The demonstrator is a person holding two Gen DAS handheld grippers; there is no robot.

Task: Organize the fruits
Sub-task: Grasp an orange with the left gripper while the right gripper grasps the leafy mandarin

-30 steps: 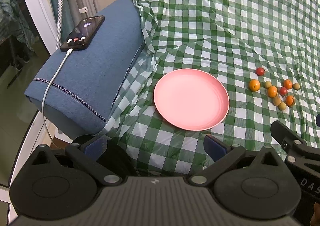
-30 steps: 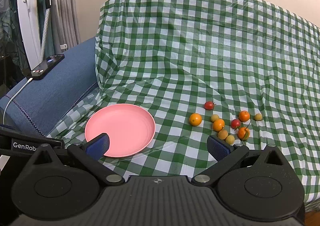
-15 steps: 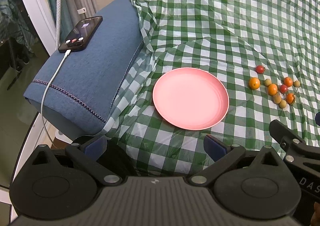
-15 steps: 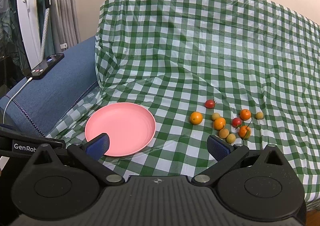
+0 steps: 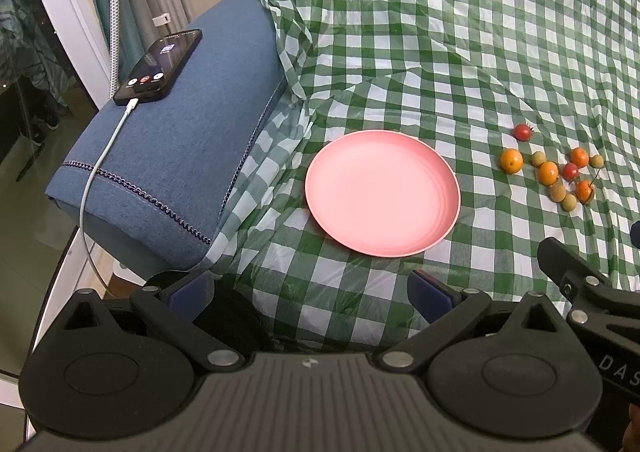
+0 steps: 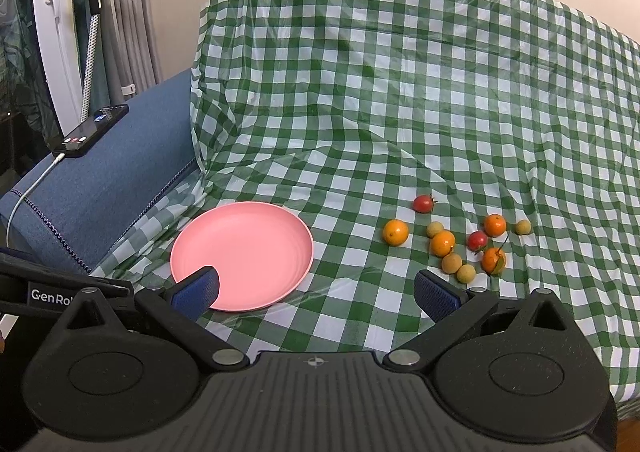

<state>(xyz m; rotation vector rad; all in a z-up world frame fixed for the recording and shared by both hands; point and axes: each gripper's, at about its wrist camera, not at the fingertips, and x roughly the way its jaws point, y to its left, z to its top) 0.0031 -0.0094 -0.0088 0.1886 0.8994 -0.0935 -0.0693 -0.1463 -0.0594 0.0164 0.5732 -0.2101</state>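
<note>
Ten small fruits [image 6: 456, 242] (orange, red, tan) clustered on checked cloth [image 6: 400, 92], right of empty pink plate [image 6: 242, 254]. Left gripper [image 5: 312, 294] and right gripper [image 6: 316, 290]: jaws spread wide, empty, near the plate.

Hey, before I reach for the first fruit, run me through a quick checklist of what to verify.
1. Left gripper open, holding nothing: ok.
2. Right gripper open, holding nothing: ok.
3. Pink plate bare, room for fruit: ok.
4. Fruits all on the checkered cloth, right of the plate: ok.
5. Nearest orange fruit apart from its neighbours: ok.
6. Fruit firmness: cannot tell.
</note>
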